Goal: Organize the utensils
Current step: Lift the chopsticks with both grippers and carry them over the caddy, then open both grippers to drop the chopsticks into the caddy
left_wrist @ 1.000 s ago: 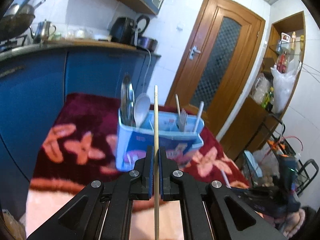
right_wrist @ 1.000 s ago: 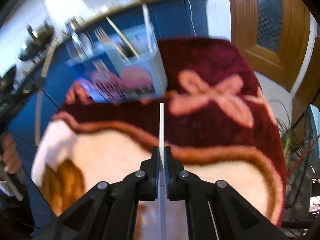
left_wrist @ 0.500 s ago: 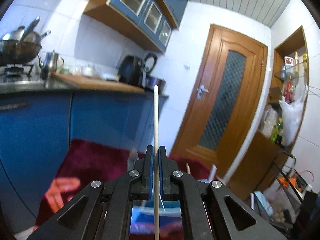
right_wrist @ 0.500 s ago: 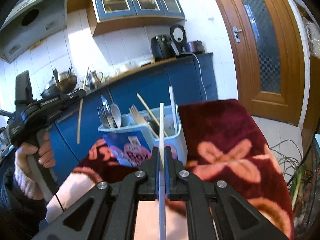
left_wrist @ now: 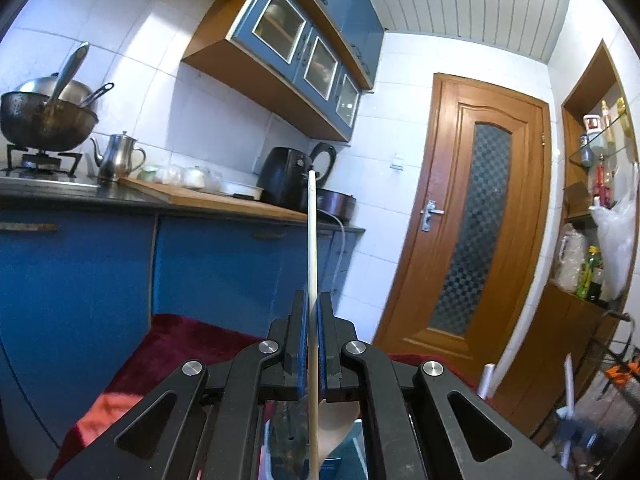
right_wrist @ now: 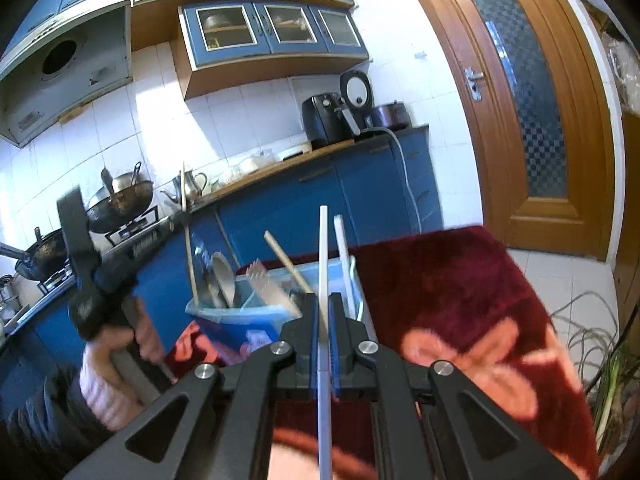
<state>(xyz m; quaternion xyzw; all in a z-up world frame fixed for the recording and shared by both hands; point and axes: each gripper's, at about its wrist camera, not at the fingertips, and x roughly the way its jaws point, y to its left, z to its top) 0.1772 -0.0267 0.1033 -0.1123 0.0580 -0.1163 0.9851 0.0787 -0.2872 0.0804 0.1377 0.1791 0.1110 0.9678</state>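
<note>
**A:** Sticks, one in each hand. My left gripper (left_wrist: 312, 340) has its jaws squeezed tight on a wooden chopstick (left_wrist: 312, 248). The stick goes straight up past the jaws, and its tip shows in front of the black air fryer (left_wrist: 285, 178).

**B:** And your other hand?

**A:** My right gripper (right_wrist: 323, 334) has its jaws shut tight on a white chopstick (right_wrist: 323, 256). That stick goes straight up too.

**B:** Where do the spoons and forks live?

**A:** In the blue box (right_wrist: 236, 322). It sits on the dark red blanket (right_wrist: 452, 280) with pink bows on it. From my right camera the box is just behind the jaws and a bit to the left.

**B:** What is in the box?

**A:** A pale spoon (right_wrist: 224, 278), a fork (right_wrist: 259, 276), a leaning wooden stick (right_wrist: 288, 266) and another white chopstick (right_wrist: 344, 260). The white one stands in the right end of the box. The spoon is at the left end.

**B:** Can you see your left hand (right_wrist: 116, 356) from the right side?

**A:** Yes. It is low on the left, gripping the black handle, with a pink cuff at the wrist. Its wooden chopstick hangs over the left end of the box. I cannot tell if the bottom tip is inside.

**B:** What is behind it all?

**A:** Blue cupboards (left_wrist: 224, 264), a wok (left_wrist: 44, 120) on the stove, a metal teapot (left_wrist: 116, 156) and a brown door (left_wrist: 476, 216).
</note>
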